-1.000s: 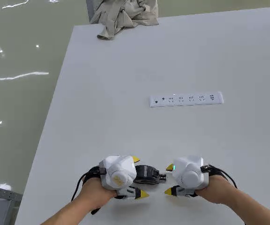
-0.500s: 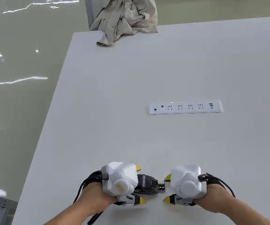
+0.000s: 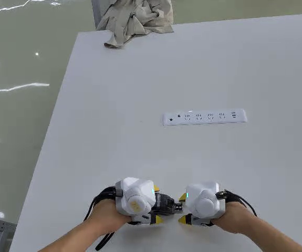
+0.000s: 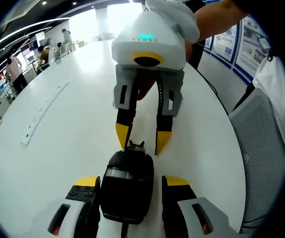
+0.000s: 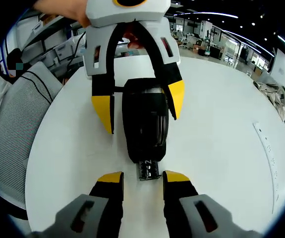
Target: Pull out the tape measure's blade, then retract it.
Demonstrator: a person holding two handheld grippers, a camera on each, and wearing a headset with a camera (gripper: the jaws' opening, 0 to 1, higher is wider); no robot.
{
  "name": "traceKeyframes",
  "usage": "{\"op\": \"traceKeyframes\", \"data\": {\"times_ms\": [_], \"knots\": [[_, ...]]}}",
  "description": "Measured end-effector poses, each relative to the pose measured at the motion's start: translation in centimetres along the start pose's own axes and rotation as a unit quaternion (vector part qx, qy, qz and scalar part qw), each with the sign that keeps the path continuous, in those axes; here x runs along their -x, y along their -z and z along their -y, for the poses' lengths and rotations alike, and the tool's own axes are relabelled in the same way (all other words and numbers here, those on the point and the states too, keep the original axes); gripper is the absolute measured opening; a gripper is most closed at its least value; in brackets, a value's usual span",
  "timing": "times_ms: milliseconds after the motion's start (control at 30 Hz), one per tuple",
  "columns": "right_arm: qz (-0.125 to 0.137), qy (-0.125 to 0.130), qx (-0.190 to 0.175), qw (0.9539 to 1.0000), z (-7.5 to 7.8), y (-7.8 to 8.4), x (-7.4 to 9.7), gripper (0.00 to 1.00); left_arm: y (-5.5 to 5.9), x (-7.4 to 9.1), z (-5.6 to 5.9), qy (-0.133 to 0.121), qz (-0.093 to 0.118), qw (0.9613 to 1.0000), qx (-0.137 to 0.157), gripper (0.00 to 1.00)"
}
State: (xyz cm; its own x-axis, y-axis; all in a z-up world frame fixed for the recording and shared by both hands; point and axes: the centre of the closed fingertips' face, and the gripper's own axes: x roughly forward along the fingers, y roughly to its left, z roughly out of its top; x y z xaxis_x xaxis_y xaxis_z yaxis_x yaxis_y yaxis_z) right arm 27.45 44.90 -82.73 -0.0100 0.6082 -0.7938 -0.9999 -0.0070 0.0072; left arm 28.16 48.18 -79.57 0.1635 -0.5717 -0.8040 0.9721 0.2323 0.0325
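Right claw (image 3: 182, 209) nearer blade tip (image 5: 148, 170), jaws apart, left claw (image 3: 157, 205) gripping tape measure (image 5: 144, 121).

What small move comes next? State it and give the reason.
Probably close the right tool on the silver blade tip: its open jaws straddle that tip, which pokes from the black tape measure case held by the left tool.

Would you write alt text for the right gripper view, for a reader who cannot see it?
A black tape measure sits between the left gripper's yellow-tipped jaws, its blade tip poking toward the open right gripper at the bottom, over a white table.
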Motion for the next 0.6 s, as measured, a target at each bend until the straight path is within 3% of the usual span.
{"op": "traceKeyframes", "data": {"times_ms": [600], "knots": [[0.014, 0.003, -0.009, 0.9999, 0.64, -0.04, 0.04, 0.22, 0.2, -0.4, -0.56, 0.002, -0.012, 0.9999, -0.009, 0.38]]}}
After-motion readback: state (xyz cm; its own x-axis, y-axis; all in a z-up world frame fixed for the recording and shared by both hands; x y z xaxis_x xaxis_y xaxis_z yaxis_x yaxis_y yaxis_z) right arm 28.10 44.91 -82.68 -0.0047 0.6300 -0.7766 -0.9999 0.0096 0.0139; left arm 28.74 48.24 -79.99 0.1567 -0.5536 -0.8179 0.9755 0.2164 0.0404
